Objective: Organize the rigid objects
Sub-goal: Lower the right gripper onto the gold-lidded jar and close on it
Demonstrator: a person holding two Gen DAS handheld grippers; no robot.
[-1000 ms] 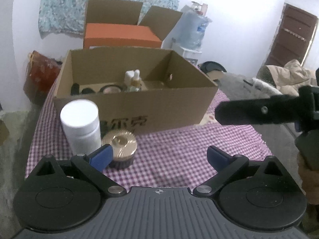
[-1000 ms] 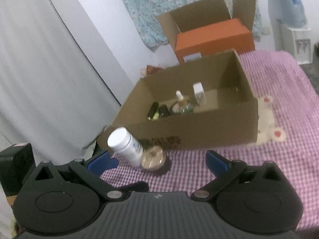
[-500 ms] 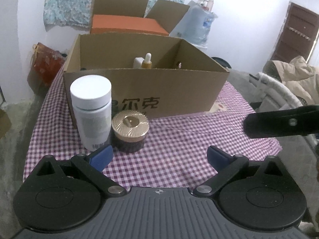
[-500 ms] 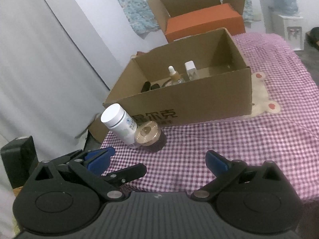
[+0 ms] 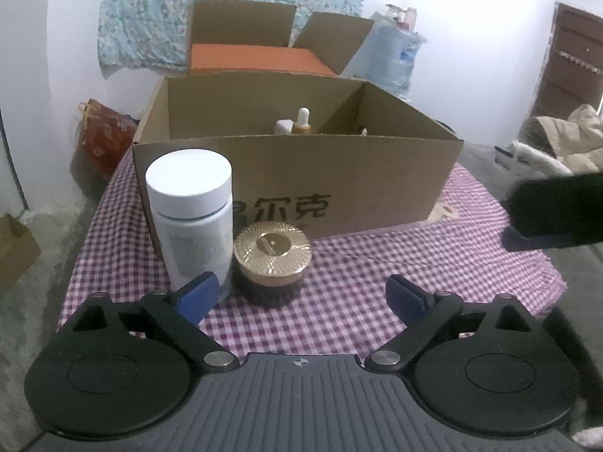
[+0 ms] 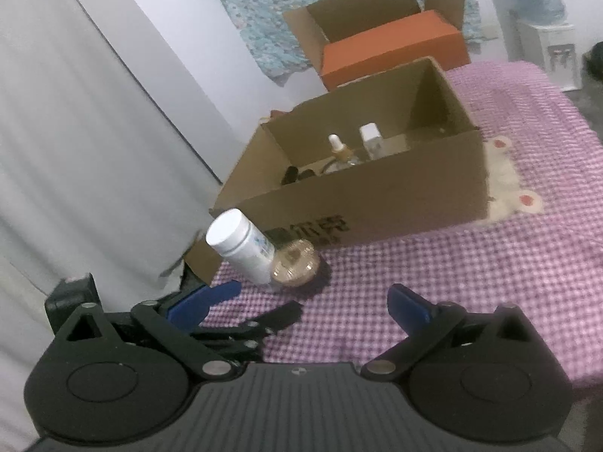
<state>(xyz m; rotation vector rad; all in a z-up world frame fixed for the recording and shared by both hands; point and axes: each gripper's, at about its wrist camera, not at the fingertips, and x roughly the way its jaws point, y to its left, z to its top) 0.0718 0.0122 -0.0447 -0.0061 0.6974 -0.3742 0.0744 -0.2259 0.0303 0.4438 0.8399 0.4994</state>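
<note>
Just ahead of your left gripper [image 5: 301,297], the white bottle [image 5: 192,218] stands touching the gold-lidded jar [image 5: 272,260], both against the cardboard box [image 5: 339,184]. Both your grippers, left and right [image 6: 314,303], are spread wide and hold nothing.

White walls [image 5: 471,37]; patterned blue cloth [image 5: 226,11] hung on rear wall; brown door [image 5: 573,64] at right; grey floor [image 5: 49,233].

Home room — gingham tablecloth [image 5: 339,293], water dispenser [image 6: 542,37], wooden door [image 5: 573,64]
</note>
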